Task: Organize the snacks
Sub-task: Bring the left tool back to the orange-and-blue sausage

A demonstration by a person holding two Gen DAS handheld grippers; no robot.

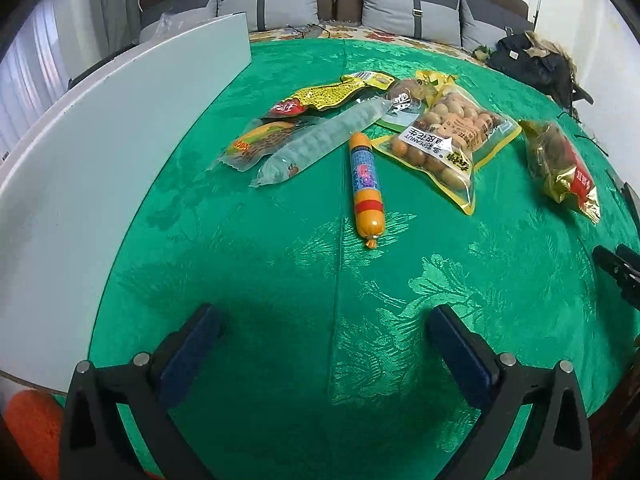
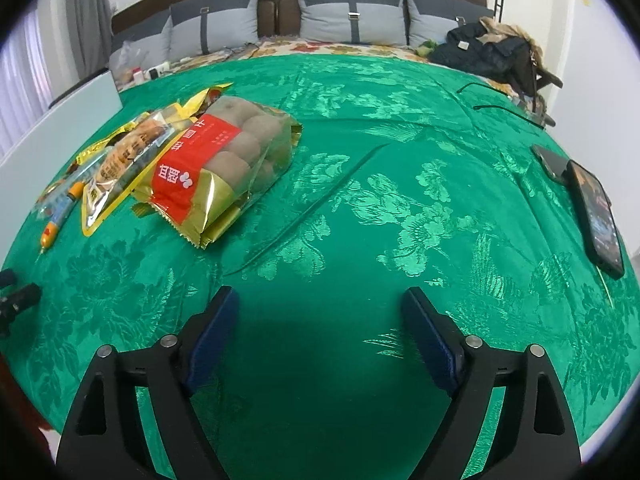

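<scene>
- The left tongs point(image 1: 326, 322) point steeply down at the green patterned cloth point(image 1: 280, 280) that covers the bench, their blue-padded fingers point(image 1: 192, 344) spread wide with only bare cloth between them; they grip and touch nothing.
- The right tongs point(image 2: 320, 304) tilt down in the same way over an open stretch of the cloth, blue pads apart, nothing between them and nothing touched.
- No hand or sleeve shows in either view, only the black frames of the tongs.
- Taking the orange sausage stick point(image 1: 366, 186) as landmark: it lies on the cloth beyond the left tongs, lengthwise away from them, its knotted end nearest.
- Just left of the sausage stick lies a long clear wrapper point(image 1: 316, 140), slanted, with a corn-printed packet point(image 1: 256, 144) beside that one.
- Just right of the sausage stick sits the yellow-edged peanut bag point(image 1: 448, 140), its corner near the stick.
- Well right of the sausage stick, apart from the heap, lies the gold and red bag of round pastries point(image 2: 224, 172), the snack closest to the right tongs.
- Beyond the sausage stick lie a yellow and red packet point(image 1: 320, 98) and a small brown-filled packet point(image 1: 404, 94), partly overlapped by the others.
- Far left of the sausage stick a white board point(image 1: 100, 152) stands along the edge of the cloth.
- Far right of it, seen from the right wrist, a dark phone point(image 2: 598, 216) rests on the cloth.
- Behind everything are a bed with grey pillows point(image 2: 352, 12) and a dark jacket point(image 2: 488, 50).
</scene>
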